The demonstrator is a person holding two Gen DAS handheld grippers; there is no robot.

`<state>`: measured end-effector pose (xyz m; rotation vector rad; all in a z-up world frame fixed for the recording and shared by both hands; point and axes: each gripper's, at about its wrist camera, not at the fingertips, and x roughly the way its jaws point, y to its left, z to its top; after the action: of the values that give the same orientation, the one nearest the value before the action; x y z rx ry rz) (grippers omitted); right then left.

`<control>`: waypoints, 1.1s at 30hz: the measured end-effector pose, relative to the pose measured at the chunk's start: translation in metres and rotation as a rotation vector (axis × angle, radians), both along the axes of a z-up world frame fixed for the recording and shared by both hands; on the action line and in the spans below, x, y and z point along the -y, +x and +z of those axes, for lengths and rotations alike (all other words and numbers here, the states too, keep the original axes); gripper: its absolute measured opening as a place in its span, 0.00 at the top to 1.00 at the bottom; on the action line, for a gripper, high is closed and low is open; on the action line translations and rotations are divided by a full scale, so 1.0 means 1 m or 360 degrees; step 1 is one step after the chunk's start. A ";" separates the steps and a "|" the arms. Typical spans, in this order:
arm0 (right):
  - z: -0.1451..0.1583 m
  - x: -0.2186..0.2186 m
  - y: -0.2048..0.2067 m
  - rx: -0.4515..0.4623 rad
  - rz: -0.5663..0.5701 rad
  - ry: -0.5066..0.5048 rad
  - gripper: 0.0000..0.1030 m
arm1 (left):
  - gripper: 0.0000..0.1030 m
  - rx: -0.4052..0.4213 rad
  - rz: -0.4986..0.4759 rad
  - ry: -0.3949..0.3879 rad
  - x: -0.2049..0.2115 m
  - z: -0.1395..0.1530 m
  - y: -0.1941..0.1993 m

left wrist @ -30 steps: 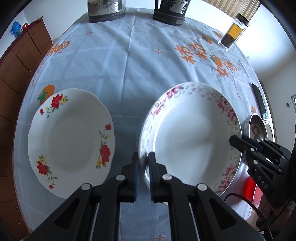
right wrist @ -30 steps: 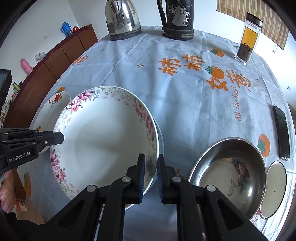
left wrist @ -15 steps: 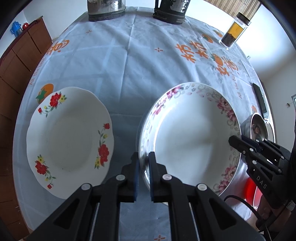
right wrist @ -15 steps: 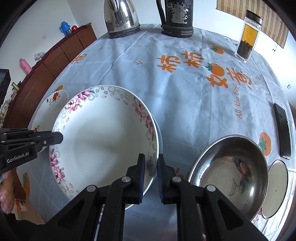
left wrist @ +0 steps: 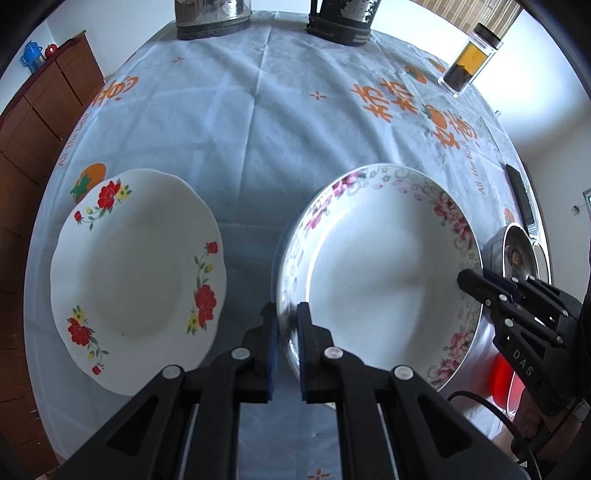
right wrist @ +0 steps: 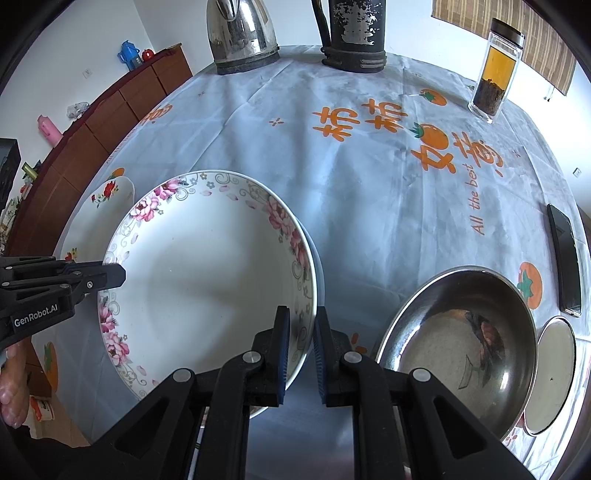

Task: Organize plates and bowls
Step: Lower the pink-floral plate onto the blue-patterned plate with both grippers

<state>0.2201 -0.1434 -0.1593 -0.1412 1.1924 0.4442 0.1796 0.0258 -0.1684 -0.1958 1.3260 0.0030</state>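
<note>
A deep white plate with pink flowers (left wrist: 376, 280) is gripped from both sides. My left gripper (left wrist: 286, 317) is shut on its left rim, and my right gripper (right wrist: 301, 325) is shut on its right rim. Each view shows the other gripper at the far rim: the right gripper (left wrist: 476, 284) and the left gripper (right wrist: 114, 275). The pink-flowered plate (right wrist: 207, 280) casts a shadow on the cloth along its edge. A white plate with red flowers (left wrist: 136, 273) lies flat on the table to its left, untouched. A steel bowl (right wrist: 461, 339) sits to the right.
A small steel dish (right wrist: 554, 373) and a black phone (right wrist: 563, 258) lie near the table's right edge. A steel kettle (right wrist: 240, 33), a dark jug (right wrist: 354, 33) and a glass jar (right wrist: 496, 74) stand at the back. A wooden cabinet (right wrist: 110, 122) runs along the left.
</note>
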 end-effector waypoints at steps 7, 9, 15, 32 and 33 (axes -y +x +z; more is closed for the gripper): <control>-0.002 -0.001 0.000 -0.0003 -0.0001 -0.0002 0.87 | 0.95 0.0000 0.0000 0.0000 0.000 0.000 0.000; -0.002 -0.001 0.000 -0.0003 -0.0001 -0.0002 0.87 | 0.95 -0.0001 0.0000 0.0000 0.000 -0.001 0.000; -0.002 -0.001 0.000 -0.0003 -0.0001 -0.0002 0.87 | 0.95 -0.0007 0.0005 -0.0005 0.000 -0.005 -0.002; -0.003 -0.002 0.000 0.0009 0.0010 -0.0017 0.87 | 0.94 -0.0003 0.0014 -0.0007 -0.002 -0.004 -0.001; -0.002 -0.003 0.000 0.0011 0.0011 -0.0019 0.87 | 0.94 0.0000 0.0015 -0.0006 -0.002 -0.004 -0.001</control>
<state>0.2204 -0.1408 -0.1617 -0.1573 1.1884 0.4421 0.1784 0.0274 -0.1722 -0.2048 1.3250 0.0084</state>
